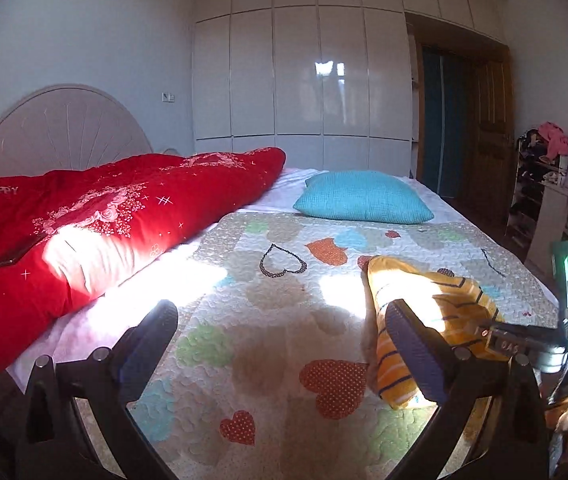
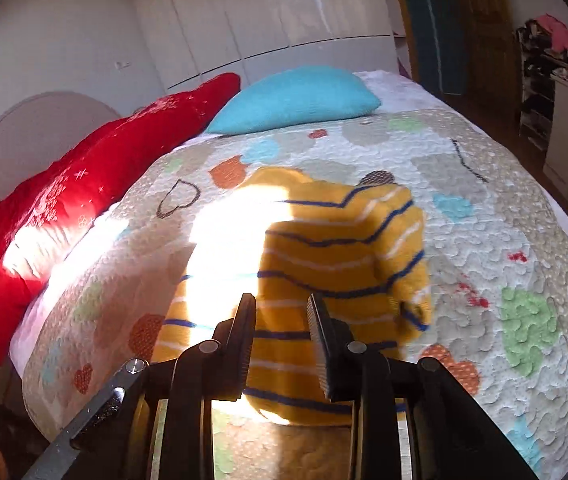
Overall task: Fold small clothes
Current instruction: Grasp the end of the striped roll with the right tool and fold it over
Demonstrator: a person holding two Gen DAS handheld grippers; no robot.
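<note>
A: What are the left gripper's (image 1: 284, 320) jaws doing?

B: They stand wide apart, low in the left wrist view, with nothing between them. One finger (image 1: 152, 344) sits at lower left over the quilt (image 1: 268, 304); the other is at lower right, in front of the sweater (image 1: 424, 312).

A: And the right gripper (image 2: 282, 312)?

B: Its jaws are partly apart, a clear gap between the pads, at the bottom centre of the right wrist view. They hover over the near edge of the sweater (image 2: 324, 264), which shows through the gap. I can't tell whether a pad touches the cloth.

A: Where does the sweater lie?

B: On the quilt (image 2: 504, 240), mid-frame in the right view, yellow with blue and white stripes. A sleeve looks folded across its right side. A bright sun patch washes out its left part. In the left view it lies at right of centre, with the right gripper's body (image 1: 564, 340) reaching in from the right edge beside it.

A: Further out?

B: A blue pillow (image 1: 364, 200) lies beyond the quilt, upper centre. A red duvet (image 1: 104, 224) runs along the left, with a dark phone (image 1: 18, 254) on it. White wardrobes (image 1: 304, 80) fill the back wall.
</note>
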